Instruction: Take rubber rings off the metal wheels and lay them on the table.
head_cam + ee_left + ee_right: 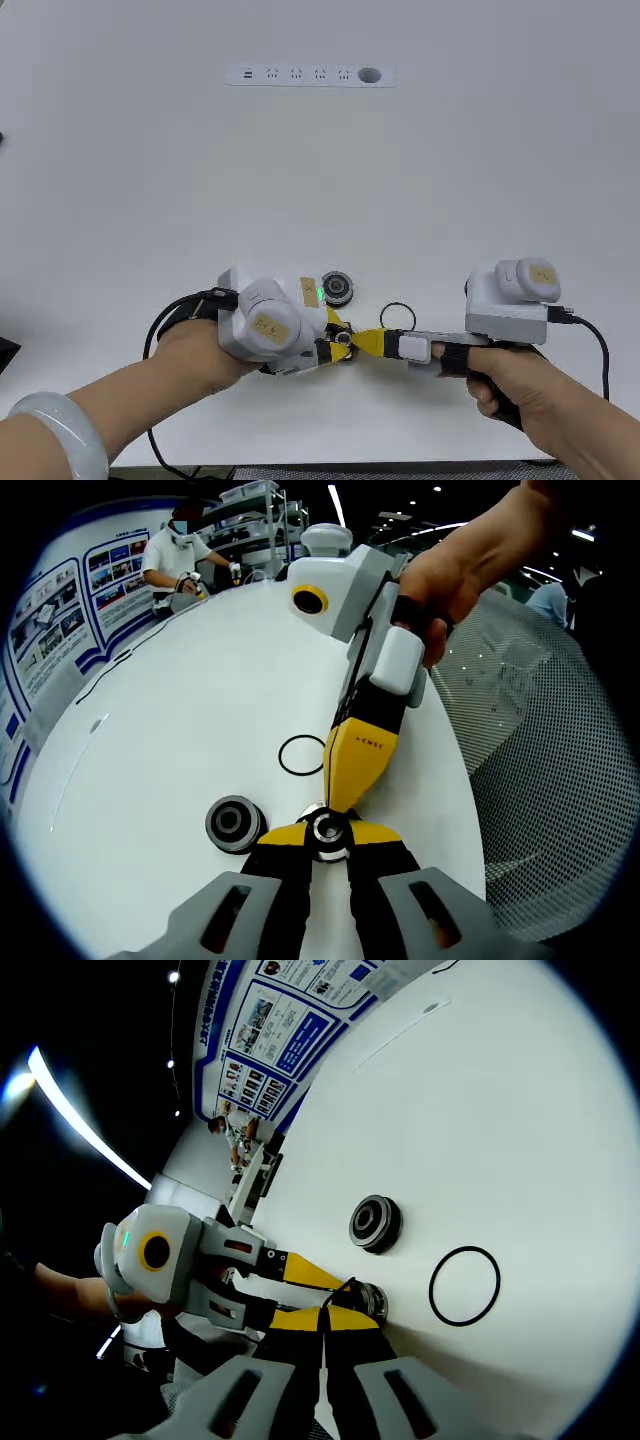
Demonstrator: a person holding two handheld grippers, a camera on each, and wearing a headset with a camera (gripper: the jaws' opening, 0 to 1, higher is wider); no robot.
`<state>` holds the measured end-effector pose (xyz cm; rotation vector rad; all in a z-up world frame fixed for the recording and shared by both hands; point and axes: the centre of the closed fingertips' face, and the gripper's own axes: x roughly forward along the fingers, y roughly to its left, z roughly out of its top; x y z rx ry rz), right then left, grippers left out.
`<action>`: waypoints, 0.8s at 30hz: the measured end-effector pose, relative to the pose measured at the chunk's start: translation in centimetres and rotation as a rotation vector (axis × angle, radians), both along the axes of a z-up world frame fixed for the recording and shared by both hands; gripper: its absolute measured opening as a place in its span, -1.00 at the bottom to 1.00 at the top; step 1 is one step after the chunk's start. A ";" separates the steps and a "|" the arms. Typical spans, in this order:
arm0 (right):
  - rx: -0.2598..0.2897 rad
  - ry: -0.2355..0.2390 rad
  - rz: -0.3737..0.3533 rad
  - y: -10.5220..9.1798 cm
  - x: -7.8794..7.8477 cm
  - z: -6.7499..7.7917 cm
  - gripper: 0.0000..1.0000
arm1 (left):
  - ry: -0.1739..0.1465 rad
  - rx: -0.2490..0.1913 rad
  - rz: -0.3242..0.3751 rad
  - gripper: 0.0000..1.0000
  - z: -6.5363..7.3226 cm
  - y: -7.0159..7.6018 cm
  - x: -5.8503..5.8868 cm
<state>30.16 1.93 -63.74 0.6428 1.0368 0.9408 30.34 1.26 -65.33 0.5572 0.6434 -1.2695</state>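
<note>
Gripping wheel [372, 1302], left claw [330, 836]; right claw [322, 1318], ring [344, 1285].

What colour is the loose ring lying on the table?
Black; the ring shows best in the right gripper view.

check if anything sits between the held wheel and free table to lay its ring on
Nothing visible does. Bare table lies beside the held wheel; the loose ring and second wheel rest farther off, apart from it.
</note>
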 end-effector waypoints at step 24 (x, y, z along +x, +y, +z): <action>-0.026 0.008 -0.032 -0.9 0.2 -1.0 -0.98 | -0.015 -0.026 -0.002 -0.67 0.0 0.2 0.1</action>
